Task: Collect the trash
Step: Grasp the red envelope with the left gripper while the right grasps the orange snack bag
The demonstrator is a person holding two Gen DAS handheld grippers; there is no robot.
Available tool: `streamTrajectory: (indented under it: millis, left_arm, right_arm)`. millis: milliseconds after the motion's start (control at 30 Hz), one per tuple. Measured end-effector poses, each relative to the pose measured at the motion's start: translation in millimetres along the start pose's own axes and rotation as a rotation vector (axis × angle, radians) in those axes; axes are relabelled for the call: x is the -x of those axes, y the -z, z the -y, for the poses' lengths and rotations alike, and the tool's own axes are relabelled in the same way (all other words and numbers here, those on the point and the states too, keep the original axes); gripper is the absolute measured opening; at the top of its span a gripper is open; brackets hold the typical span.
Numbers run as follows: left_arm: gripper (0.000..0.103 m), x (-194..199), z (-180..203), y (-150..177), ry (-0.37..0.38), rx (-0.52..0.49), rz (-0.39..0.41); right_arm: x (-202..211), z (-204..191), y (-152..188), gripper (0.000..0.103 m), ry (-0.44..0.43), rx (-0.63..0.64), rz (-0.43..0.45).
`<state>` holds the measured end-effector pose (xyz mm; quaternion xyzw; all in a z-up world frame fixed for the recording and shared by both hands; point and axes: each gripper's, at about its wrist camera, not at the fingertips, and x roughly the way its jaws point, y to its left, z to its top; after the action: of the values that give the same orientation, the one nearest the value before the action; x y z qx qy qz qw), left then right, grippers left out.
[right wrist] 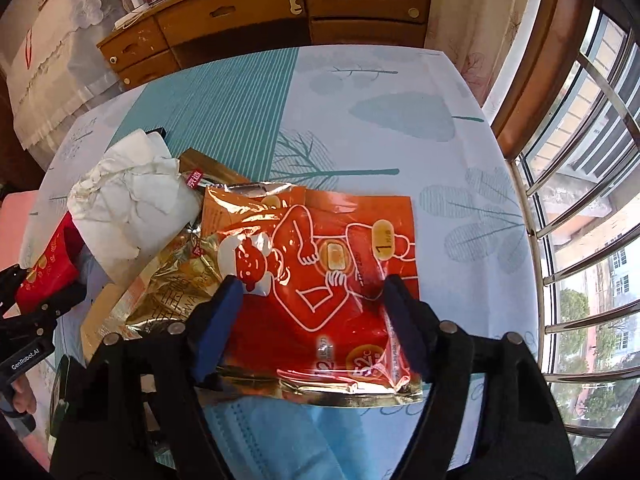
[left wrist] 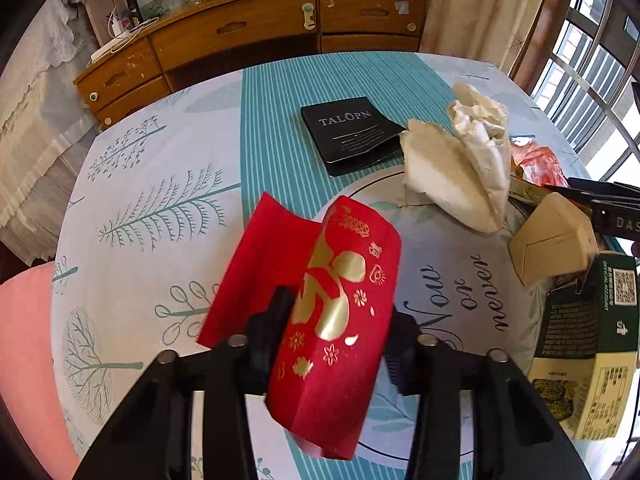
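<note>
Red envelope (left wrist: 336, 320) sits clamped between the left gripper (left wrist: 340, 336) jaws, bowed by the squeeze: thin, light paper, best held mid-body. Ahead and right of it lie one crumpled tissue wad (left wrist: 460, 160) and one black card (left wrist: 352, 132). One orange foil pouch (right wrist: 320, 280) (slick, crinkly) lies between the right gripper (right wrist: 316, 320) jaws, which stand apart.

On the table (left wrist: 160, 184), the envelope (left wrist: 336, 320) stands between the left gripper's (left wrist: 340, 332) fingers, with the booklet (left wrist: 352, 132) behind it and crumpled paper (left wrist: 460, 160) to its right. The foil pouch (right wrist: 328, 288) lies between the right gripper's (right wrist: 316, 320) fingers (over a face mask (right wrist: 272, 432)), right of the paper.
</note>
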<state>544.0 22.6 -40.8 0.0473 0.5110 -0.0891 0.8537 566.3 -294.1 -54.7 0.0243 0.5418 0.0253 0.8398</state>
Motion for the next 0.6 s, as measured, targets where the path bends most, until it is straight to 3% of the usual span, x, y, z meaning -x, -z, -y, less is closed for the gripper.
streamTrajectory:
  millis: [33, 67, 100, 133, 300, 600]
  left_arm:
    - [0.028, 1.6, 0.0, -0.8, -0.004, -0.005, 0.003]
    - [0.026, 2.9, 0.9, -0.6, -0.01, -0.011, 0.006]
    - [0.024, 5.4, 3.2, -0.4, -0.018, -0.013, 0.007]
    - [0.023, 6.6, 4.3, 0.6, -0.024, -0.011, 0.008]
    - [0.021, 18.5, -4.8, 6.0, -0.039, 0.02, 0.014]
    - [0.02, 72.7, -15.0, 16.2, -0.067, 0.046, 0.086]
  right_arm:
    - [0.2, 0.0, -0.2, 0.044, 0.019, -0.003, 0.006]
    - [2.4, 1.6, -0.2, 0.02, 0.023, -0.016, 0.01]
    - [3.3, 6.3, -0.3, 0.008, 0.012, -0.038, 0.008]
    - [5.4, 13.4, 1.3, 0.003, -0.011, -0.058, 0.004]
    - [20.0, 21.8, 12.1, 0.0, -0.035, -0.076, 0.085]
    - [84.2, 27.2, 28.7, 0.0, -0.076, -0.116, 0.206]
